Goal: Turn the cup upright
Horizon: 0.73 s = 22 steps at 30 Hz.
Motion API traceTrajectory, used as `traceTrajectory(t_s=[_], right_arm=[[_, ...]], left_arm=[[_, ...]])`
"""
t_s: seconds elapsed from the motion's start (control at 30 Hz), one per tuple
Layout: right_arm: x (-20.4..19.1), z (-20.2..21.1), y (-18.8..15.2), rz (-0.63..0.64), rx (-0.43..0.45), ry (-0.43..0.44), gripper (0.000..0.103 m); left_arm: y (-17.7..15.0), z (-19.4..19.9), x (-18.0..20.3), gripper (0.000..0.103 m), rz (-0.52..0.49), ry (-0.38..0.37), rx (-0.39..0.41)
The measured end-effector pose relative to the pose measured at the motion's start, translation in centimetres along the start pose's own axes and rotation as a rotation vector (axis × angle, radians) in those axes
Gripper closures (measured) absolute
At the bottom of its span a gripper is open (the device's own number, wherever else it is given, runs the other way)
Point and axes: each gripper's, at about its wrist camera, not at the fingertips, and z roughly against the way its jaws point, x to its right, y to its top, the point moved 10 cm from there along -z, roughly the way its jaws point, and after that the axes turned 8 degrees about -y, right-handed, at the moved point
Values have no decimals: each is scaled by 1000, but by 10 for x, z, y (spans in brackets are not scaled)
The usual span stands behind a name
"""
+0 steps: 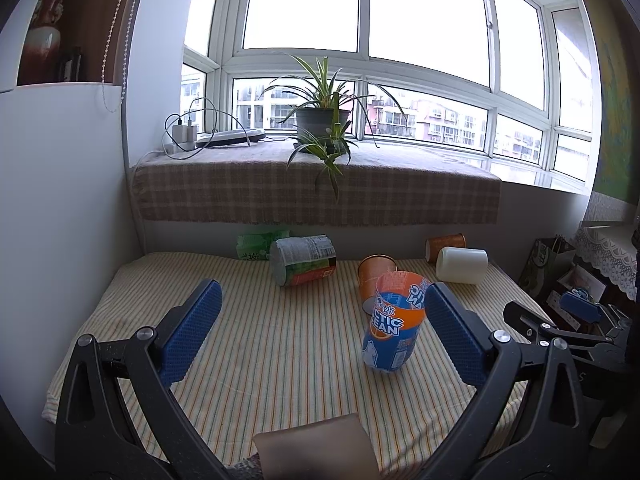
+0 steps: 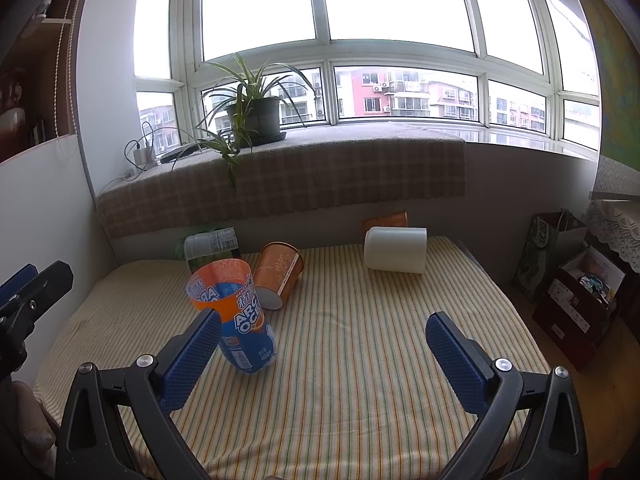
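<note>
While your left tool point(image 1: 322, 330) stands wide open and empty, the blue-and-orange cup point(image 1: 394, 320) stands upright, mouth up, on the striped surface point(image 1: 280, 340), just beside that tool's right pad point(image 1: 454, 340); whether they touch is hard to tell. Your right tool point(image 2: 323, 356) also gapes wide with nothing between its pads, its left pad point(image 2: 192, 360) overlapping the cup point(image 2: 240, 320). Behind the cup an orange cup point(image 2: 278, 276) lies on its side. Further behind and to the cup's right, a white cup point(image 2: 396, 249) also lies on its side.
</note>
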Motion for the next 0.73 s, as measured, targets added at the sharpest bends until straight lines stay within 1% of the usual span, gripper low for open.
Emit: traceTrajectory(t_s=[0.73], right_arm=[[-1,-10,-6,-5,-28,-2,0]], left_arm=[[5,1,-6,0,4,-8,1]])
